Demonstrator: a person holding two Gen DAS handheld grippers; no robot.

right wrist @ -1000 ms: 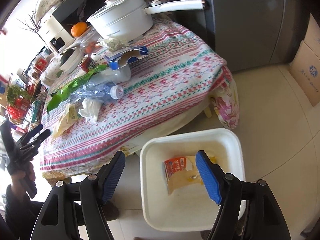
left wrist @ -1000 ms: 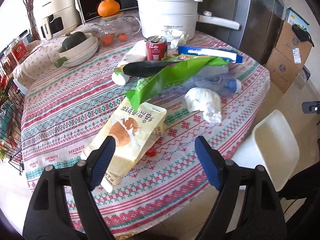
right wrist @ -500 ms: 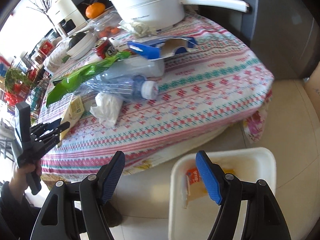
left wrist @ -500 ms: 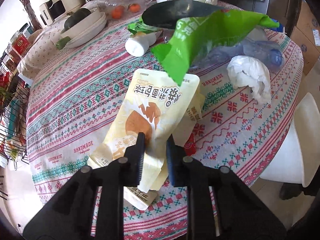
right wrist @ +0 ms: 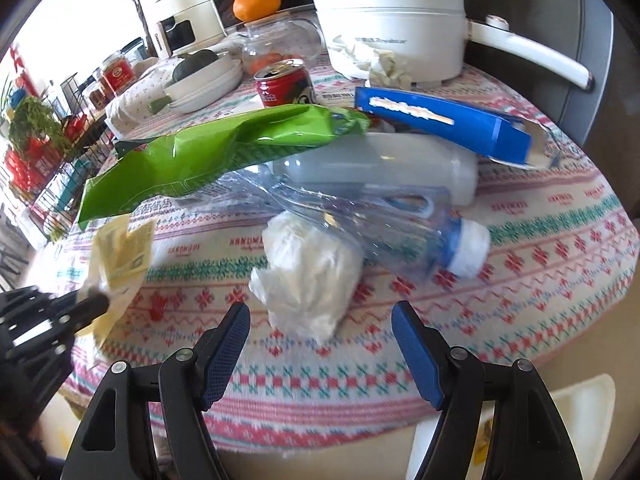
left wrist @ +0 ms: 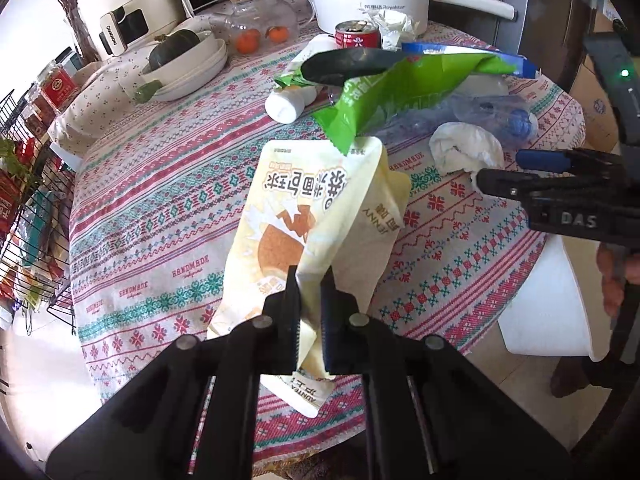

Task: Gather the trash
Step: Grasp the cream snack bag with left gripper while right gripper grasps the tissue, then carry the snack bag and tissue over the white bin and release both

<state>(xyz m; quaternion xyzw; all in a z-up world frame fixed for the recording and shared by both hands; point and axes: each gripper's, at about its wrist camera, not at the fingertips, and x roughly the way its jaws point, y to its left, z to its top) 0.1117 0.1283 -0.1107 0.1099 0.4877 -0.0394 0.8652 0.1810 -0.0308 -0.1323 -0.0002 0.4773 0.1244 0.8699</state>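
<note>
Woven, patterned cloth covers the round surface [left wrist: 168, 184] under me. My left gripper [left wrist: 309, 312] tilts steeply down, its jaws closing on the lower end of a glossy cream snack bag [left wrist: 320, 216]. Just beyond the bag lie a crinkled green wrapper [left wrist: 392, 96], a crumpled white tissue [right wrist: 308, 272] and a crushed clear bottle [right wrist: 384, 224]. My right gripper [right wrist: 320, 352] hangs wide open and empty near the tissue. Farther from the bag stands a red can [right wrist: 284, 84].

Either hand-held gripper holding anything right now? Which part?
Left hand-held gripper is closing on the cream snack bag, pinching its near bottom end. Right hand-held gripper is open, empty.
</note>
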